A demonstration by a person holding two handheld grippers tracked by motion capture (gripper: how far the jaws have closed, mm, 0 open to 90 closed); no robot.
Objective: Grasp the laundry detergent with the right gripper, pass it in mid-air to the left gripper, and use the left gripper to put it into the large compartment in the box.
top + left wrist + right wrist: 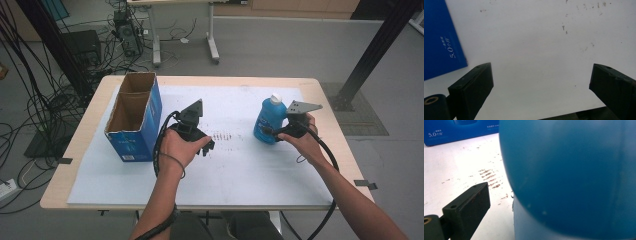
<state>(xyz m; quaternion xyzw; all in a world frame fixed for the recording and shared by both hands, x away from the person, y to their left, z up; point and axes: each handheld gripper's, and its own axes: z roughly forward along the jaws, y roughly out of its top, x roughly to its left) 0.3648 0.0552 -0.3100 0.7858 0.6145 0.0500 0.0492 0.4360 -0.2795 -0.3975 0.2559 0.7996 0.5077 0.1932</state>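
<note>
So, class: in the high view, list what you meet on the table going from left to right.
Open blue cardboard box → left gripper in the person's left hand → blue bottle with a white cap → right gripper at the bottle's right side.

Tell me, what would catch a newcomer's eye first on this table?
Probably the blue bottle with its white cap, upright at the table's right, with the right gripper close against its side. Next, the open blue cardboard box standing at the left. Between them the left gripper hangs over the stained white mat, its jaws spread wide and holding nothing.
</note>
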